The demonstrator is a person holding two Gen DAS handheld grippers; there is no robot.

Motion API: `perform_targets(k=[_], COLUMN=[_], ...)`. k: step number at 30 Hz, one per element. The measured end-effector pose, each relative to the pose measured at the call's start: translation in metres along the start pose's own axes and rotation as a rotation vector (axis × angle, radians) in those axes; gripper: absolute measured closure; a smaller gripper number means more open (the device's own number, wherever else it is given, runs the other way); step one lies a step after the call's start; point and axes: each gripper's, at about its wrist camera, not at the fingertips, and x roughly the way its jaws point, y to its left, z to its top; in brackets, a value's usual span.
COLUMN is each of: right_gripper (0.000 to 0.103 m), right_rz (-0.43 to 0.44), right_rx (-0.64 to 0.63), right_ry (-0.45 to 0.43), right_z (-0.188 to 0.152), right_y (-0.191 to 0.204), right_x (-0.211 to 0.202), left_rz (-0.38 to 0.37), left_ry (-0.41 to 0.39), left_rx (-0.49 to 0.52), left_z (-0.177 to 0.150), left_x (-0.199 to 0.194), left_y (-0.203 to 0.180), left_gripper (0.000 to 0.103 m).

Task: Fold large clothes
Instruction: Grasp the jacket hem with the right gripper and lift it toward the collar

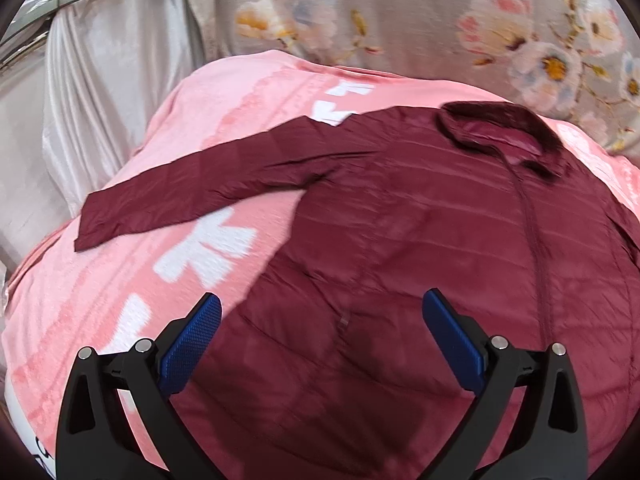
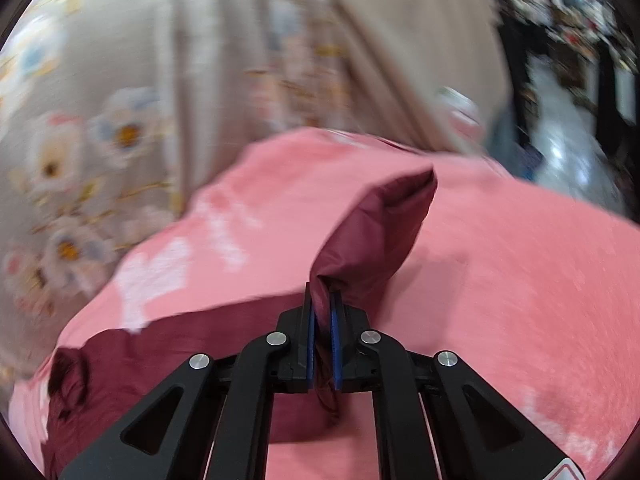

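A maroon quilted jacket (image 1: pixel 400 240) lies flat, front up, on a pink blanket (image 1: pixel 132 280), its collar (image 1: pixel 500 136) at the far right and one sleeve (image 1: pixel 192 196) stretched out to the left. Above the jacket's lower body my left gripper (image 1: pixel 322 308) hangs open, nothing between its blue pads. In the right wrist view my right gripper (image 2: pixel 322 304) is shut on the other sleeve (image 2: pixel 380 224), whose cuff end stands up lifted over the pink blanket (image 2: pixel 520 280). The jacket's body (image 2: pixel 160 364) and collar lie at the lower left there.
A grey floral cloth (image 1: pixel 440 20) hangs behind the blanket, with a shiny pale fabric (image 1: pixel 100 80) to its left. In the right wrist view the floral cloth (image 2: pixel 160 80) fills the back, and a cluttered room with a glossy floor (image 2: pixel 568 140) opens at far right.
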Motion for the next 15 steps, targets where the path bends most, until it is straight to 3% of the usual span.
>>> perform_targets(k=[3,7,12,15], right_gripper=[0.097,0.097,0.097,0.097], right_rz=[0.153,0.416,0.678,0.752], right_rx=[-0.14,-0.367,-0.55,-0.628], right_ry=[-0.012,0.029,0.177,0.252], right_z=[0.002,-0.03,-0.109,-0.154], right_y=[0.081,0.21,0.324,0.363], right_x=[-0.016,-0.043,-0.061,-0.064], left_rz=[0.022,0.04,0.046,0.042], left_ry=[-0.004,-0.002,0.018,0.028], left_rx=[-0.017,-0.03,-0.051,-0.064], left_z=[0.007,0.01,0.007,0.005], left_x=[0.007,0.013,0.023,0.027], left_y=[0.011,0.021,0.036,0.045], left_gripper=[0.005,0.005,0.005,0.005])
